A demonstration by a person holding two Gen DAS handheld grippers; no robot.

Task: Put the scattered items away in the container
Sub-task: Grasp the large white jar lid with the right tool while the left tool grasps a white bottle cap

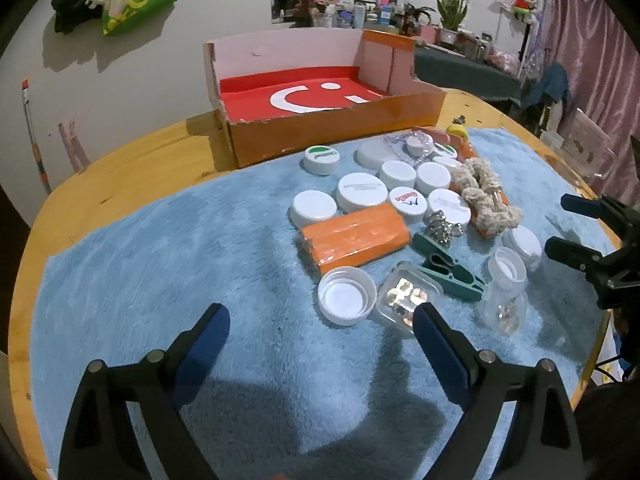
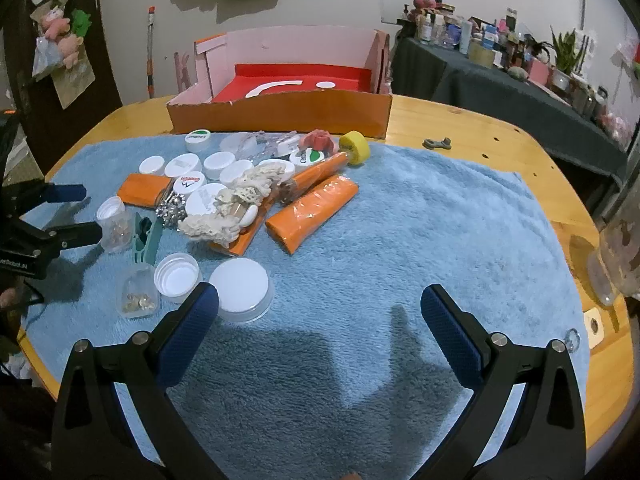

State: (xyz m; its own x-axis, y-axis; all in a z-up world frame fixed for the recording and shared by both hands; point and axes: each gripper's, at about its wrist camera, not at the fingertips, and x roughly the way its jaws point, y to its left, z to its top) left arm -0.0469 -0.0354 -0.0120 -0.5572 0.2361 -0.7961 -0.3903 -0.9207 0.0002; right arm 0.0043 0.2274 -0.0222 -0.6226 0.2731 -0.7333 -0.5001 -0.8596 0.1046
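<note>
Two grippers, both with jaws spread wide and nothing between them, hovering over the blue towel. Left gripper sits just short of an upturned white cap and a clear coin box. Right gripper has its left finger in front of a white lidded jar; bare towel under the rest. Further out, the scattered pile: orange packets, white caps, a cream scrunchie, a teal clip, a small clear jar, a yellow tape roll. Orange cardboard box, red-lined with nothing visible inside, stands at the towel's far edge on the wooden table.
</note>
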